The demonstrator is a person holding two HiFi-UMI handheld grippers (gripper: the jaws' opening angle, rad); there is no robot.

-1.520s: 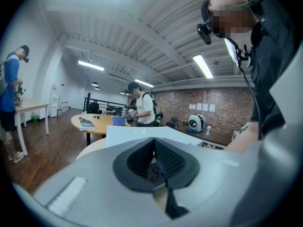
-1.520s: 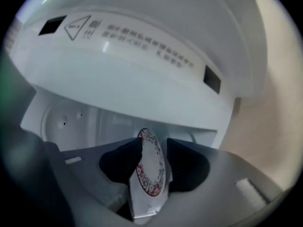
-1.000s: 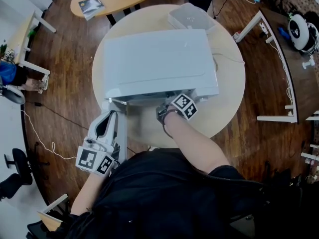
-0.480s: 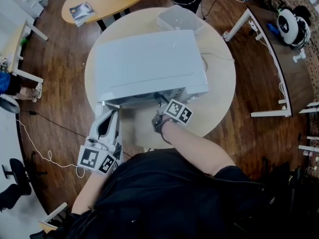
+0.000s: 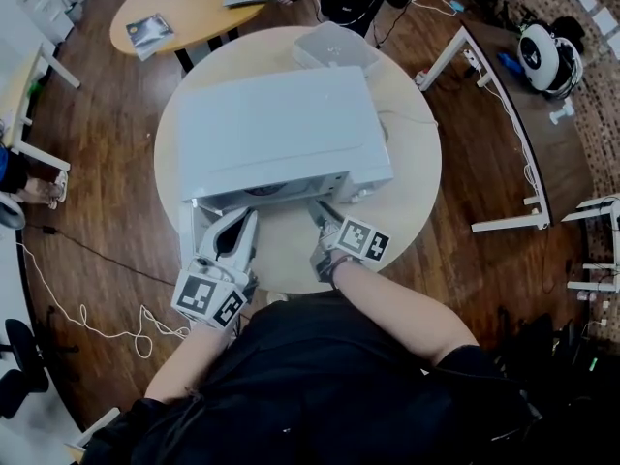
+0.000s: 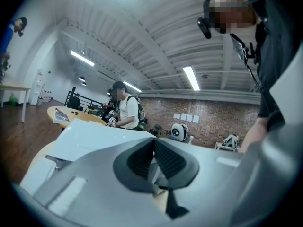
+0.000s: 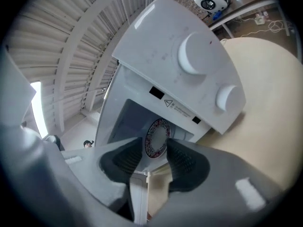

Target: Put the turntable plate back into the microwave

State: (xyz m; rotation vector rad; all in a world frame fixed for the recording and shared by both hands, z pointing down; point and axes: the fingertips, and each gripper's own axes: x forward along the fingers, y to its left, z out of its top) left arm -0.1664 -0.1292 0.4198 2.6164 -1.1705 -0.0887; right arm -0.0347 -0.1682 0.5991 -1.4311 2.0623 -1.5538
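Observation:
The white microwave (image 5: pixel 276 129) stands on the round table (image 5: pixel 412 172) with its door (image 5: pixel 190 229) swung open at the front left. In the right gripper view the turntable plate (image 7: pixel 157 137), with a patterned rim, lies inside the open cavity. My right gripper (image 5: pixel 322 213) hangs just in front of the opening, and its jaws (image 7: pixel 155 160) stand open with nothing between them; the plate shows beyond the gap. My left gripper (image 5: pixel 246 225) points level at the microwave front, near the door. Its pads (image 6: pixel 153 160) meet at the tips with nothing between them.
A clear plastic box (image 5: pixel 334 46) sits behind the microwave. Two round knobs (image 7: pixel 199 51) are on the control panel. An oval table (image 5: pixel 184 8) with a person at it stands farther back. White table frames (image 5: pixel 513 223) are at the right, and a cable (image 5: pixel 87 310) lies on the floor.
My right gripper has drawn back from the microwave's front toward me and rolled. The left gripper has moved right, from beside the door toward the opening.

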